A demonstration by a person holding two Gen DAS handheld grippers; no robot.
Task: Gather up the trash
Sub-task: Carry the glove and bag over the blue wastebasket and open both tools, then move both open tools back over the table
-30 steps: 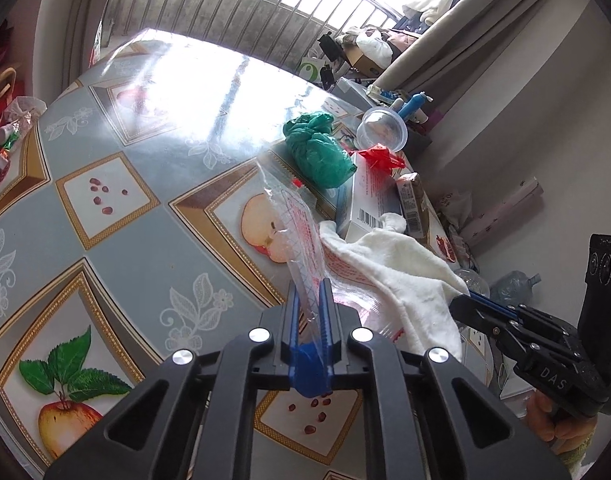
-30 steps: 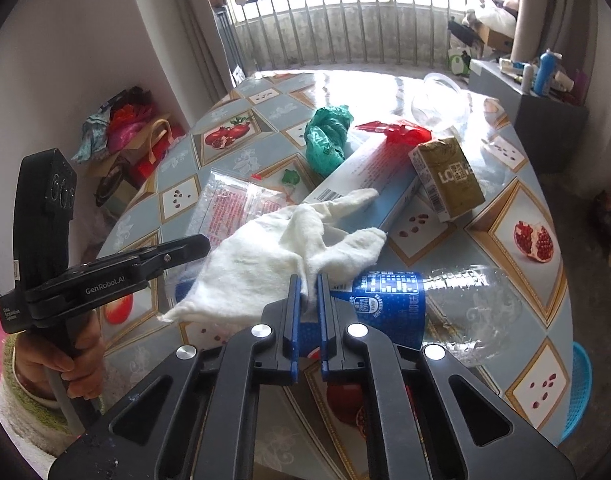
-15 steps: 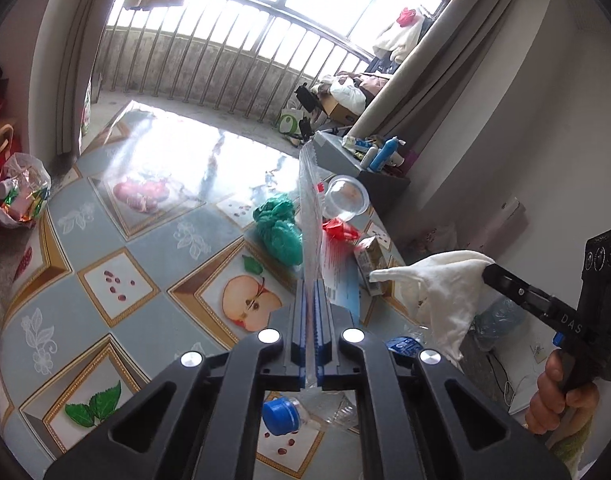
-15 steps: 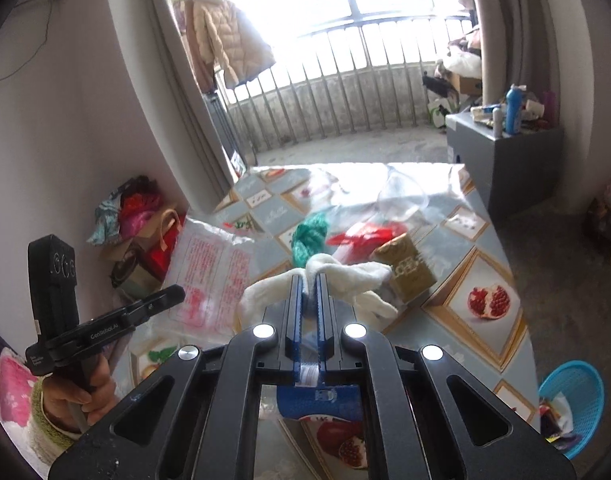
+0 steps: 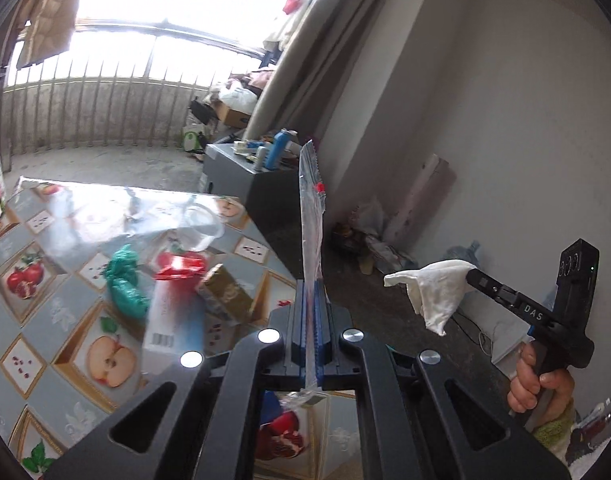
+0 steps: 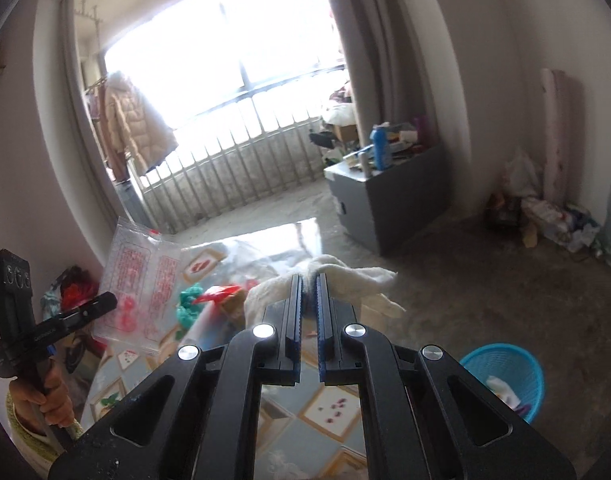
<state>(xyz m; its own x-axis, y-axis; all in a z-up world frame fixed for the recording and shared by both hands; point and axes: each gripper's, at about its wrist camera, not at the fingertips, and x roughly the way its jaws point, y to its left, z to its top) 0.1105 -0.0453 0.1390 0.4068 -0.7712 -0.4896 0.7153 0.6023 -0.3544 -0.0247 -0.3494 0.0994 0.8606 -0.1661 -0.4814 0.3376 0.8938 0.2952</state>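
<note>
Clear plastic, a flat wrapper [image 5: 311,216] with red print, is standing edge-on from the left gripper [image 5: 314,316], whose fingers are pinching its lower edge tight. The right gripper [image 6: 308,292] is clamping a white cloth [image 6: 345,280], which is hanging off its tips in the air beside the table [image 5: 45,312]. A green bag [image 5: 125,284], a red scrap [image 5: 179,266] and a carton [image 5: 225,294] are lying on the tabletop. A blue basket [image 6: 501,364] is sitting on the floor near the table.
</note>
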